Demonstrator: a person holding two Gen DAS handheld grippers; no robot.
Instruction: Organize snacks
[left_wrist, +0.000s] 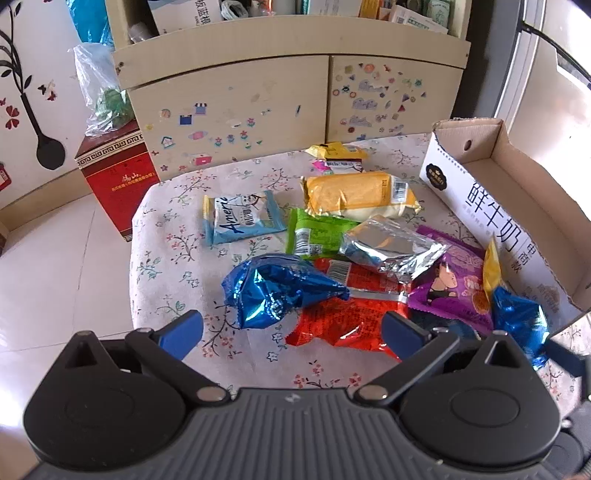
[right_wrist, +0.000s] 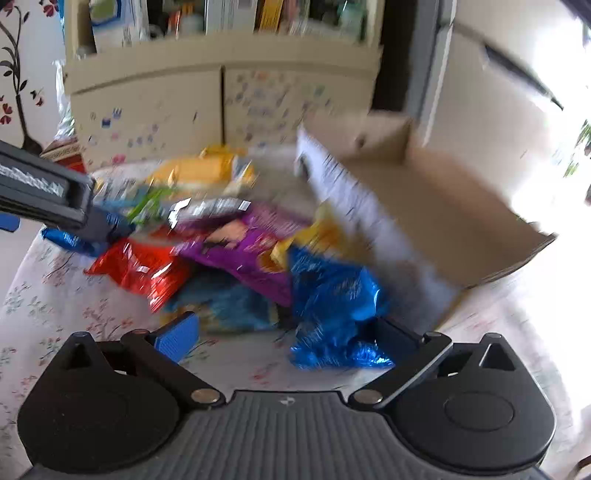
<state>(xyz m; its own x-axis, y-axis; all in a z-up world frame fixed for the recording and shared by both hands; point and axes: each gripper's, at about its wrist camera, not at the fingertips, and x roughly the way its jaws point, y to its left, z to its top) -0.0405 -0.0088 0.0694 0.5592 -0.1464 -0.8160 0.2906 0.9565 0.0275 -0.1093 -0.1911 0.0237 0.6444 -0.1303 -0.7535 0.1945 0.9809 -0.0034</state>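
- My left gripper (left_wrist: 291, 332) hovers over the tabletop (left_wrist: 166, 229), jaws apart and holding nothing; the blue foil packet (left_wrist: 273, 291) and red packet (left_wrist: 343, 314) lie between them.
- The loose snacks are heaped mid-tabletop: light-blue packet (left_wrist: 240, 218), green packet (left_wrist: 317, 236), silver packet (left_wrist: 388, 247), purple packet (left_wrist: 450, 284).
- My right gripper (right_wrist: 288, 336) has jaws apart; a second blue foil packet (right_wrist: 332, 295) sits against the right jaw. This view is blurred.
- The cardboard box (left_wrist: 517, 184) stands at right, interior bare.

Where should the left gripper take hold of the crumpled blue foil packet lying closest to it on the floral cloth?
Probably the tapered, crimped end of the blue foil packet, where it narrows over the red packet. That end is thin enough for the open left gripper to close on; come from above, since the packet's body looks puffy.
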